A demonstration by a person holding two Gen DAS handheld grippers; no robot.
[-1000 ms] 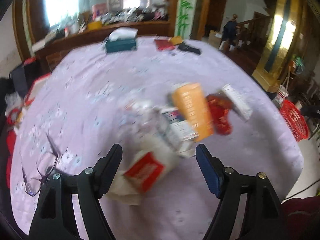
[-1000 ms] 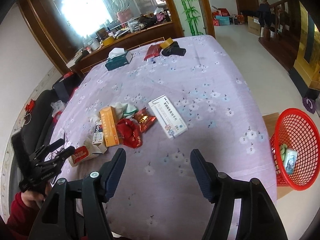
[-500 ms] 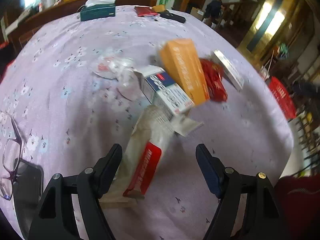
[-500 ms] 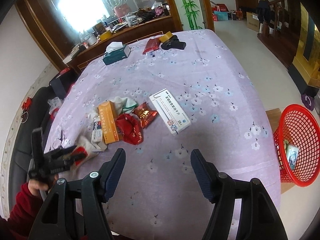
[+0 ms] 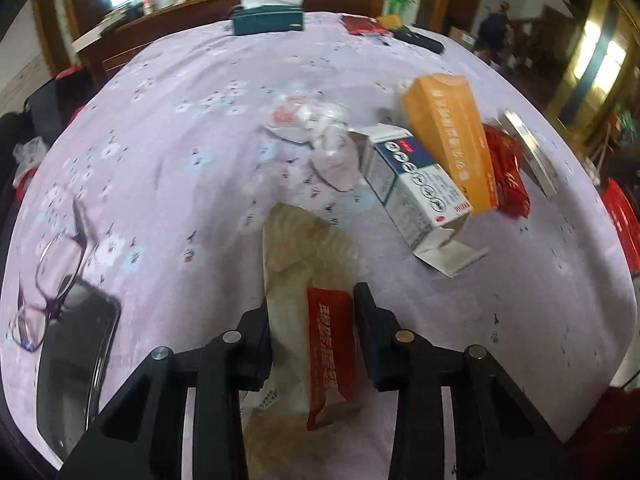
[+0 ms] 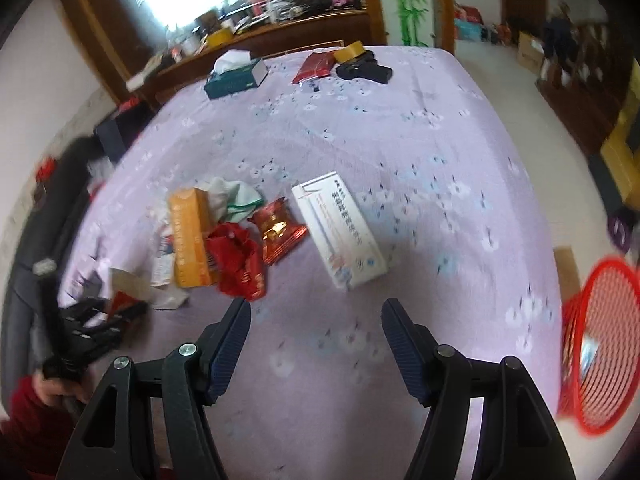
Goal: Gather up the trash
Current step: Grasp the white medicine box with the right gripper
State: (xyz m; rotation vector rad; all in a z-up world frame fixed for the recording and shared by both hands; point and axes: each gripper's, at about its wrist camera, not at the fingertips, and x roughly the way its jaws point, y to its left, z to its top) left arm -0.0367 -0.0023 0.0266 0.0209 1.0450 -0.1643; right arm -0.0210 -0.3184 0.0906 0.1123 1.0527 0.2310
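My left gripper is shut on a beige paper wrapper with a red label lying on the purple tablecloth. Beyond it lie a clear plastic wrapper, a blue-and-white carton, an orange box and a red wrapper. My right gripper is open and empty above the cloth, short of the orange box, red wrapper, shiny red packet and white medicine box. The left gripper shows at the table's left edge.
A red mesh basket stands on the floor off the table's right edge. Glasses and a phone lie at the near left. A teal tissue box, red packet and black case sit at the far end.
My left gripper moved forward over the beige wrapper and closed on it. My right gripper stayed open and swung slightly left, blurring the view.
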